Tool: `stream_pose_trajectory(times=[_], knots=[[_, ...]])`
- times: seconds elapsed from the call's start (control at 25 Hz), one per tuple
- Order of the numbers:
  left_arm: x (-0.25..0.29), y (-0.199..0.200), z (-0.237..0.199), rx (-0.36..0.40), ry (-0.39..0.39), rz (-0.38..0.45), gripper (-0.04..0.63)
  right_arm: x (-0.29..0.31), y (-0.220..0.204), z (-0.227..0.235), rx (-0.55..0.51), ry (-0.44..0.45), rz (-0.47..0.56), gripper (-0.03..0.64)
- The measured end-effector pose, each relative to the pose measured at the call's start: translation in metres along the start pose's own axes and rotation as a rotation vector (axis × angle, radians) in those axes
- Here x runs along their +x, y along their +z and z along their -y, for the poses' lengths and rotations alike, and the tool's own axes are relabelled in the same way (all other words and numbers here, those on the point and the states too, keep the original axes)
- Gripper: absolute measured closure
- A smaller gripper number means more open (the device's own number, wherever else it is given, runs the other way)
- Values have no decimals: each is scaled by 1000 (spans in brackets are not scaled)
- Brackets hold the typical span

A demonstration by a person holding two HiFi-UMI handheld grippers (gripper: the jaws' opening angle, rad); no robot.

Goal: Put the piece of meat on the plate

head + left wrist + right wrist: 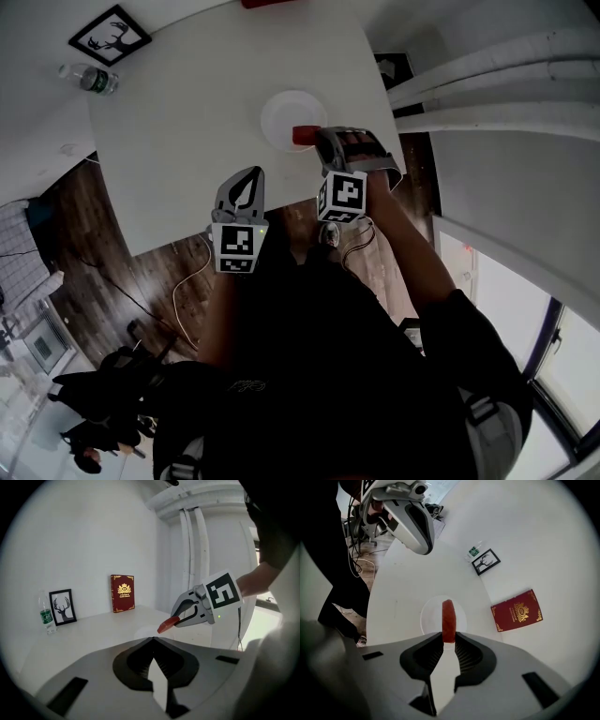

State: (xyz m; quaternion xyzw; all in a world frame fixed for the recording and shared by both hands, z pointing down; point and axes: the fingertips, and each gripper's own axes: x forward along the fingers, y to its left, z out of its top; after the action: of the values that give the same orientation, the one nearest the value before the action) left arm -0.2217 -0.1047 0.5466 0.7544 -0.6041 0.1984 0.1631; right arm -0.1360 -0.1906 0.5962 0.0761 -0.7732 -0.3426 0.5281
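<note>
The piece of meat (448, 619), a red slab, is pinched edge-on between the jaws of your right gripper (448, 638), with most of it sticking out past the jaw tips. It hangs over the white plate (423, 619). The left gripper view shows it tilted downward in the air, clear of the surface below it. From the head view, the meat (304, 136) overlaps the near right edge of the plate (281, 108).

Your left gripper (152, 640) sits to the left of the right one, just off the near edge of the surface. Its jaws are pressed together at the tips and nothing is between them.

The plate is on a white surface (187, 122), toward its right side. Along the far edge, against the wall, 3 things stand:
- a red book with a gold crest (123, 593), upright
- a black-framed deer picture (62, 606), well to its left
- a clear water bottle with a green label (46, 615), just beside the frame

White pipes (192, 550) run up the wall corner beyond the surface.
</note>
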Motion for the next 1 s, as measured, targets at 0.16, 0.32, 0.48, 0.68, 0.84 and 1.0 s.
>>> stream_pose_trajectory(times=[0.16,0.32,0.48,0.68,0.84,1.0], knots=[[1,-8,-3,-7,-20,-14,594,15,1,-1,2,5,-33,528],[-1,-12,-5,-34,-29,-15,594,27,1,-1,-11,3,-60,528],[0,-22,-10,-94,-27,-22,594,38,1,0,-26,0,-90,528],[2,-30,-16,-102,-14,-45,594,46,1,3,-56,-10,-133,528],[5,-29,-14,-92,-17,-46,594,53,1,7,-71,-21,-142,528],[7,-30,-17,-75,-30,-57,594,58,3,7,-80,-20,-154,526]])
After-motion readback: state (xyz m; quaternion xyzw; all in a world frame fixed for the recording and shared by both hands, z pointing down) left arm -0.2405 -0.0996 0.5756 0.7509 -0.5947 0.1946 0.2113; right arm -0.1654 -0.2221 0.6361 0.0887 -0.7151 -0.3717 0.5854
